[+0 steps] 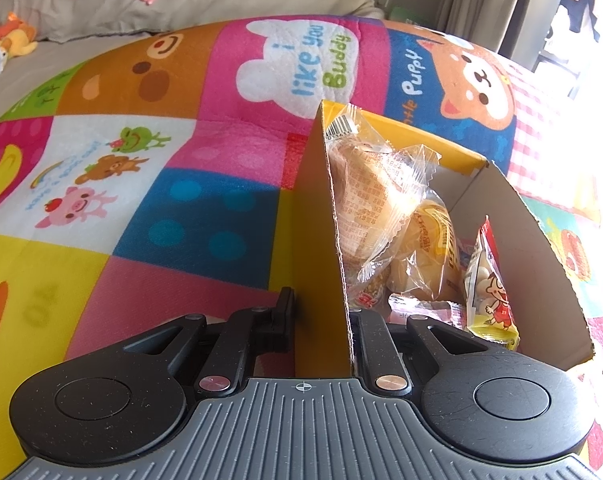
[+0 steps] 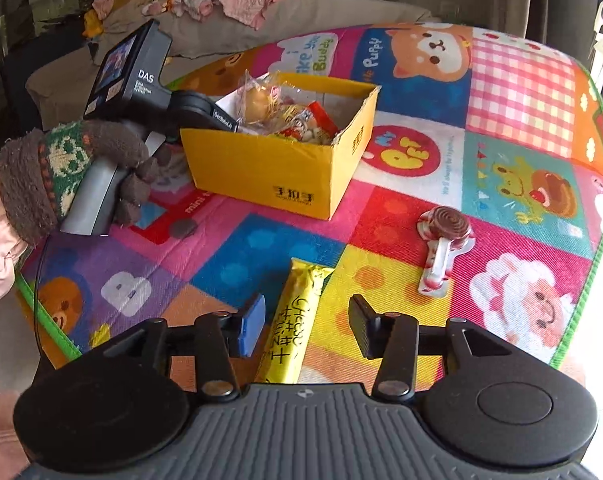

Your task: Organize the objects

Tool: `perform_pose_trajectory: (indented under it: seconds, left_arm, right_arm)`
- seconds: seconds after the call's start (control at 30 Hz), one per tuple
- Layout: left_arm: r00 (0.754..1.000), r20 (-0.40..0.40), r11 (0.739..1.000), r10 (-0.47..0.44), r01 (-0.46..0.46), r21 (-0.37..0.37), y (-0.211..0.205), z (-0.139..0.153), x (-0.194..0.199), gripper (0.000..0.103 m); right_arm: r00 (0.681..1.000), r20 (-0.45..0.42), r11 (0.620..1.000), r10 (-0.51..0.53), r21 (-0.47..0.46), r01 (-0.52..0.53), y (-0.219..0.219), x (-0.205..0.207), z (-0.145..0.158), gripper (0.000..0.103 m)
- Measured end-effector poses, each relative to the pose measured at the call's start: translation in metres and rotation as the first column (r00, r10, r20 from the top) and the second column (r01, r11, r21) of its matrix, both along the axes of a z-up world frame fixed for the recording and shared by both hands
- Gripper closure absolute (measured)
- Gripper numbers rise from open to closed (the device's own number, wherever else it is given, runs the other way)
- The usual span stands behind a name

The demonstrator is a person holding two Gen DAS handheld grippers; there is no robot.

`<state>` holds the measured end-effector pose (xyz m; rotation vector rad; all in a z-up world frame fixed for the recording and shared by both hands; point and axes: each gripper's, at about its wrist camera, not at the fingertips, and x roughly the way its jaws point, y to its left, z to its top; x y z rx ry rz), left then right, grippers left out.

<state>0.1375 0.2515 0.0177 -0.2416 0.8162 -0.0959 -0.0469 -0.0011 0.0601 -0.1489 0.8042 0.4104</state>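
Between the right claw point(image 2: 306, 326)'s parted fingers lies a yellow snack bar point(image 2: 291, 328), unpinched. Left claw point(image 1: 321, 316) clamps the yellow box point(image 1: 321, 240)'s wall.

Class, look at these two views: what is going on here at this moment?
A person with a gripper in each hand is tidying snacks into a yellow cardboard box on a colourful play mat. The left gripper is shut on the box's wall, steadying it; wrapped buns and other packets already lie inside. The right gripper hangs open over a yellow cheese stick packet, which lies on the mat between its fingers, not gripped. A wrapped lollipop also waits on the mat.
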Motion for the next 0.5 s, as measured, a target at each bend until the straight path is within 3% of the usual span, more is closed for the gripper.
perform_pose_trajectory:
  seconds: [0.17, 0.2, 0.27, 0.5]
  left_arm:
    - [1.0, -0.004, 1.0, -0.012, 0.012, 0.021, -0.002, 0.001, 0.0, 0.088]
    - [1.0, -0.003, 1.0, -0.015, 0.015, 0.025, -0.002, 0.001, 0.0, 0.088]
    - [1.0, -0.003, 1.0, -0.017, 0.017, 0.025, -0.002, 0.001, 0.001, 0.088]
    - [1.0, -0.004, 0.999, -0.017, 0.017, 0.029, -0.003, 0.002, 0.002, 0.088]
  right_arm:
    - [0.995, -0.095, 0.999, -0.03, 0.009, 0.031, 0.008, 0.022, -0.027, 0.057]
    - [0.997, -0.077, 1.0, -0.029, -0.001, 0.029, 0.01, 0.02, -0.027, 0.06]
    - [0.997, -0.075, 0.999, -0.012, -0.036, 0.009, 0.014, 0.016, -0.025, 0.078]
    - [0.995, -0.099, 0.999, 0.027, 0.028, -0.024, 0.005, -0.004, 0.002, 0.081]
